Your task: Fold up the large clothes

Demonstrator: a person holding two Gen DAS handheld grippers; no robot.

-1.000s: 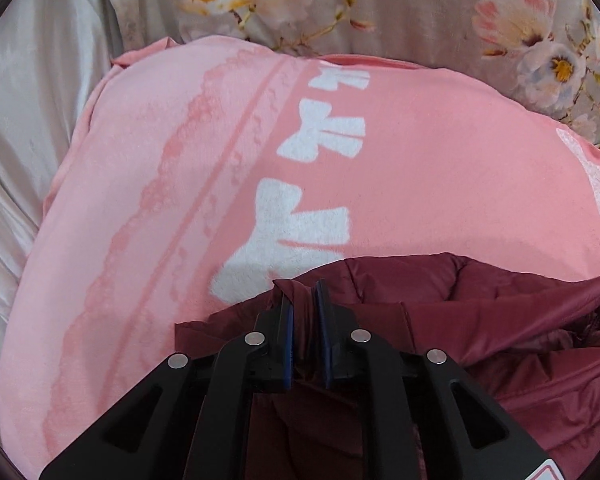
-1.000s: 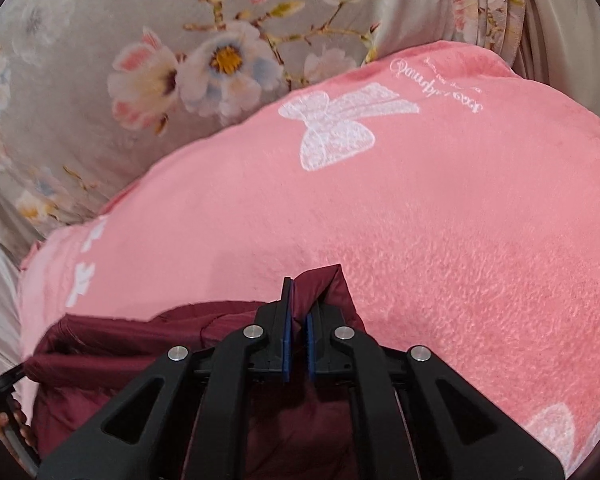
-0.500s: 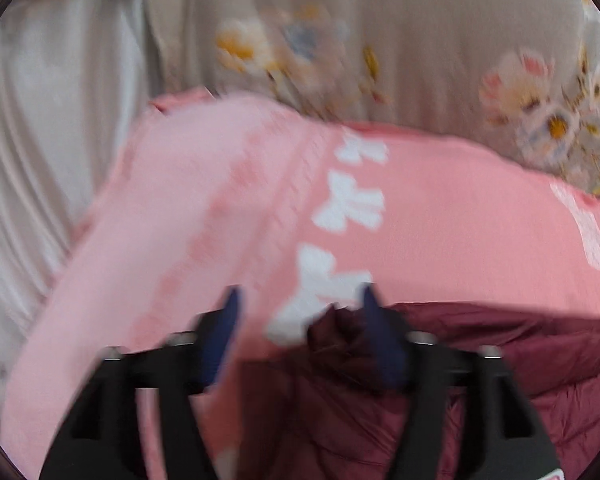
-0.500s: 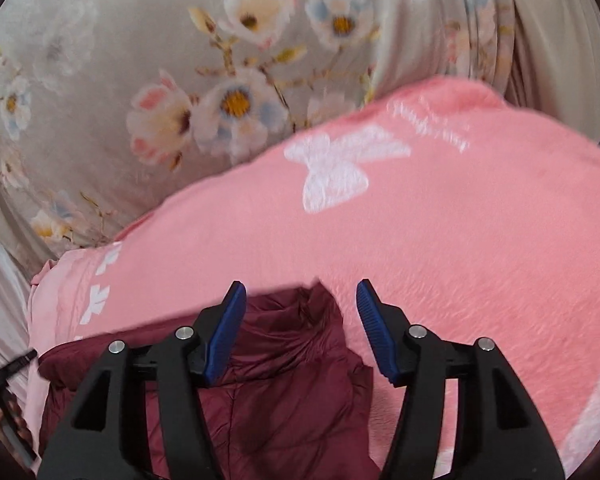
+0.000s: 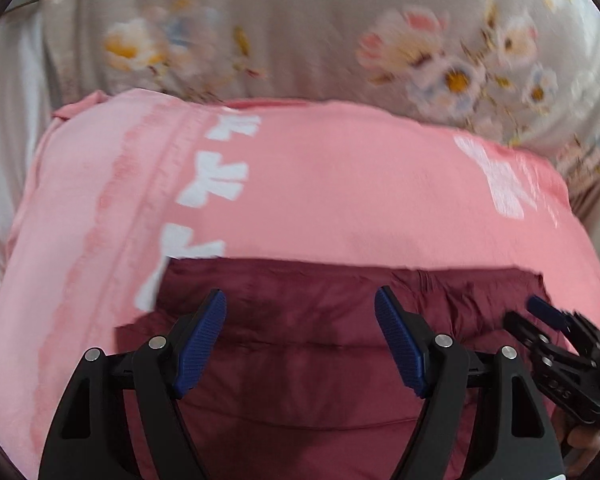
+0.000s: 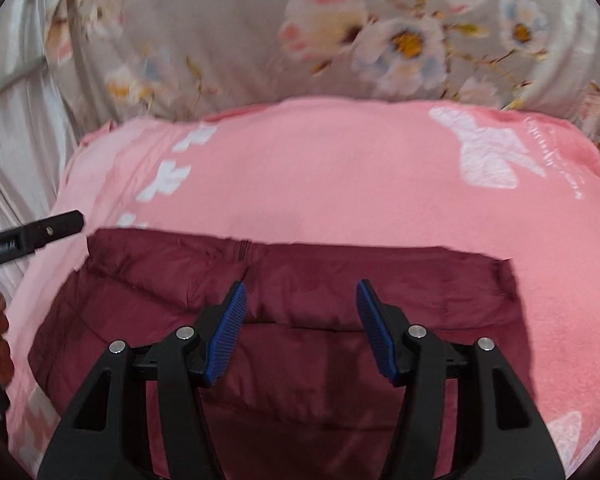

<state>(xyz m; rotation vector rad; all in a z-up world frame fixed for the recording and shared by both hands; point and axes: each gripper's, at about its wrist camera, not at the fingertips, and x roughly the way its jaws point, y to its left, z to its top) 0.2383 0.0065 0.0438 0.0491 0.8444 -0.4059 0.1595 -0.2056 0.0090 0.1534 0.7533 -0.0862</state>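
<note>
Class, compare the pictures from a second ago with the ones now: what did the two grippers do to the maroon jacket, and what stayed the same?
Both grippers let go. The left gripper and right gripper, each pinching a corner of the maroon jacket before, have just been opening and pulled back; nothing is between their pads now. The jacket's folded edge now lies flat. The pink blanket and floral sheet stayed put.

Maroon quilted jacket [image 6: 284,344] — folded, straight top edge — lying flat on pink blanket [image 6: 340,184]
</note>
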